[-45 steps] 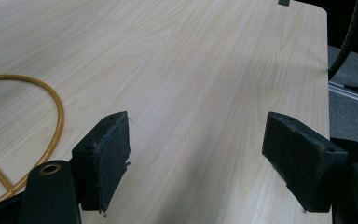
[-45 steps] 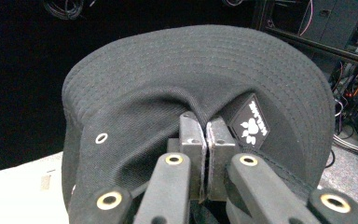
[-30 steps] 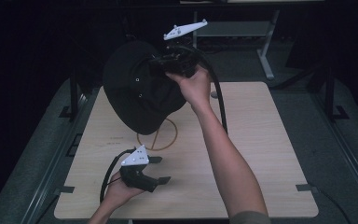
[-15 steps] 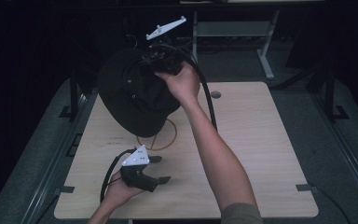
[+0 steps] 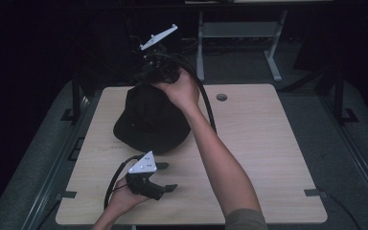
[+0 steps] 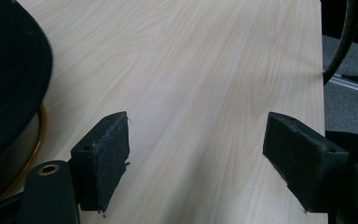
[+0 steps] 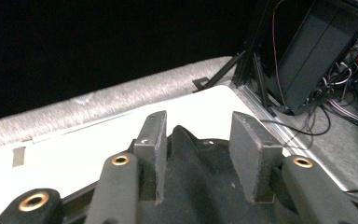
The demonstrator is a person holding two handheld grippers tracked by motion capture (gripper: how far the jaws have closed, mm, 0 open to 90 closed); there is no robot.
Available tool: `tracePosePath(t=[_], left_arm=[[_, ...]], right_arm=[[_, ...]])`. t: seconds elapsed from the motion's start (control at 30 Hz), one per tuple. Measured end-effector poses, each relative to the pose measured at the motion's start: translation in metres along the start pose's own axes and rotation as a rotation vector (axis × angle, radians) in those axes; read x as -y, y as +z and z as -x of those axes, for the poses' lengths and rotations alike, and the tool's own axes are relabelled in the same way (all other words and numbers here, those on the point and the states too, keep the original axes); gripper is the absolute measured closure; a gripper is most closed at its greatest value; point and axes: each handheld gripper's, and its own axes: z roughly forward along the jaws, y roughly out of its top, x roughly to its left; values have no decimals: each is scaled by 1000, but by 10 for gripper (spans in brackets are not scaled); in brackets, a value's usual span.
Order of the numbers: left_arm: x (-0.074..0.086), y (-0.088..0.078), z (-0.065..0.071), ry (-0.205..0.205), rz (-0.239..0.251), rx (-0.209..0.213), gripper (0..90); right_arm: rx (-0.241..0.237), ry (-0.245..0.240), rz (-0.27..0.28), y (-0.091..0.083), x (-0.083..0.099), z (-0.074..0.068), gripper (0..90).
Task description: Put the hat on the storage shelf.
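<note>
Right claw point(image 5: 146, 79) over cap point(image 5: 151, 120), just opened | left claw point(image 5: 165, 177) wide

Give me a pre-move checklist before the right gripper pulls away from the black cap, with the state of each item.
1. Black cap down on the table: ok, it lies on the wood in the high view.
2. Right gripper released: cannot tell for certain; its jaws have just been opening, with a fold of the cap between them and a gap on each side in the right gripper view.
3. Fabric free of the pads: cannot tell, the fold rises close to both.
4. Left gripper out of the way: ok, open over bare wood with nothing between its jaws.
5. Gold ring under the cap's edge: cannot tell what it is.
</note>
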Motion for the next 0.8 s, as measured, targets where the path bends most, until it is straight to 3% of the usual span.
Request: tracePosePath(t=[0.4,0.57,0.67,0.8], left_arm=[[3,-1,-1,-28,11,1,222],[4,-3,-2,-46,17,0,221],[4,-5,-5,-29,16,-8,222],[5,-5,-6,-39,23,-6,221]], right_arm=[[-44,98,69,-31,39,18,471],[-46,137,90,-43,53,26,451],[-41,150,89,-48,60,29,432],[-35,169,92,-55,70,33,409]])
